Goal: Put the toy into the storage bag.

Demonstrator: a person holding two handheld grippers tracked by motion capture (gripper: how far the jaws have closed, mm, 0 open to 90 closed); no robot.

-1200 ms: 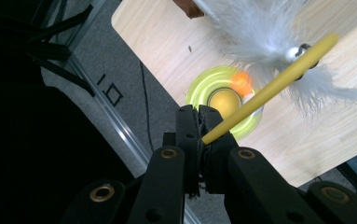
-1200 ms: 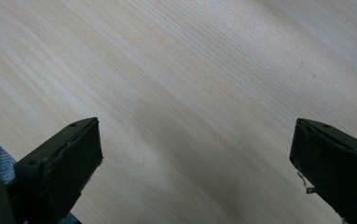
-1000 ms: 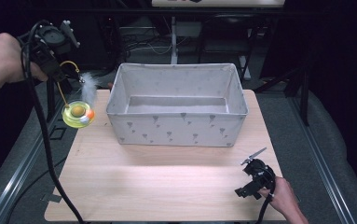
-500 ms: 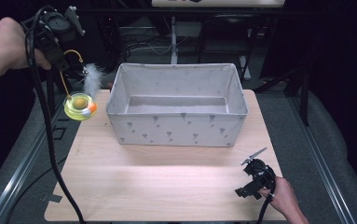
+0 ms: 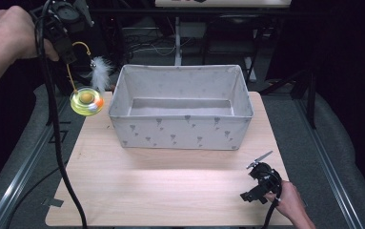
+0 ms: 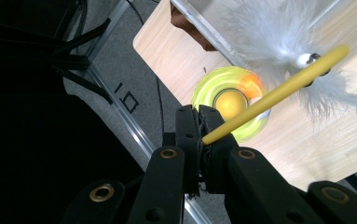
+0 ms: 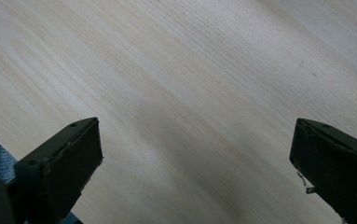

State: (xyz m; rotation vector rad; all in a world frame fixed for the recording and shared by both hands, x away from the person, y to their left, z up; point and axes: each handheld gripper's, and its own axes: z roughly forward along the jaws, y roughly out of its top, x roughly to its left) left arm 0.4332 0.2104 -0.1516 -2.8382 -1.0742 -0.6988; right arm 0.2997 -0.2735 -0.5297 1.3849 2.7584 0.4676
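The left gripper (image 5: 68,45) is clamped on the thin yellow wand (image 6: 269,95) of a cat toy, jaws pinched tight on the wand's end in the left gripper view. It is held high above the table's left rear corner, so the toy hangs free of the surface. The grip on the wand's tip appears chosen to let the weight dangle straight down for carrying.

The toy's disc (image 5: 87,101) is translucent yellow-green plastic, round, with an orange ball in it. It hangs in the air just left of the bin (image 5: 182,131), near the bin's top edge, not touching it. A white feather tuft (image 5: 100,71), soft and wispy, with a small bell, hangs from the wand's curved end above the disc.

The bin is a rectangular, soft-walled grey fabric box with a small printed pattern, open on top and empty.

The right gripper (image 5: 261,183) rests low at the table's (image 5: 170,191) near right, jaws spread wide over bare pale wood grain, grasping nothing.
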